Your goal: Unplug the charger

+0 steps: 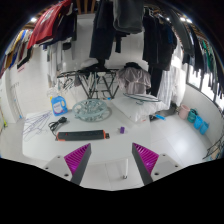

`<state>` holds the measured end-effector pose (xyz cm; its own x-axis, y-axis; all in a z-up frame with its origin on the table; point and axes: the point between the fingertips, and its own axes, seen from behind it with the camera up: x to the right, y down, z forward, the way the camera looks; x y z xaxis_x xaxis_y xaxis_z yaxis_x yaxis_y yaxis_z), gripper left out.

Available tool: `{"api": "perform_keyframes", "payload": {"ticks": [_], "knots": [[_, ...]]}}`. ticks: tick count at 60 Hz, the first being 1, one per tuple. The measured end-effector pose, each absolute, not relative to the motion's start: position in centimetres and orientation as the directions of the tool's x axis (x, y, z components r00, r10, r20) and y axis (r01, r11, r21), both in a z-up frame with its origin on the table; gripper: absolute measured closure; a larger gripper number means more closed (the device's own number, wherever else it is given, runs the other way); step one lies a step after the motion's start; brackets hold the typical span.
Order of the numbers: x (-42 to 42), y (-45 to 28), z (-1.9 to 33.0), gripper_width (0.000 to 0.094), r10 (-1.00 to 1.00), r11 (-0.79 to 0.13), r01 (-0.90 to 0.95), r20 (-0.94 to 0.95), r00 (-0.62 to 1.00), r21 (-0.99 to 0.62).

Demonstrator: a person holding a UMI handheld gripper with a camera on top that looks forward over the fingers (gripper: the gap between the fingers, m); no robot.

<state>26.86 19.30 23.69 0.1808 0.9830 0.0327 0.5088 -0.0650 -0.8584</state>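
Note:
A long black power strip (82,135) lies flat on the white table (110,160), beyond my left finger. A small purple object (122,129) sits on the table just right of the strip; I cannot tell whether it is the charger or whether it is plugged in. My gripper (112,150) is open and empty. Its magenta pads (78,156) stand wide apart, short of the strip, with only bare table between them.
A white tub with a blue label (59,104) and a round glass dish (94,110) stand behind the strip. Loose cables (36,122) lie at the left. Clothes (112,30) hang above the far side. A blue item (197,121) lies at the far right.

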Motion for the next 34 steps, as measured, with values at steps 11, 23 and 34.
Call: {"api": "perform_keyframes", "payload": {"ticks": [11, 23, 34], "knots": [[33.3, 16.4, 22.7, 0.0087, 0.982, -0.064, 0.534, 0.043, 0.186, -0.843], [35.1, 15.5, 23.1, 0.0086, 0.982, -0.050, 0.531, 0.056, 0.182, -0.846], [35.0, 15.1, 23.7, 0.0083, 0.983, -0.025, 0.532, 0.077, 0.169, -0.846]]}}
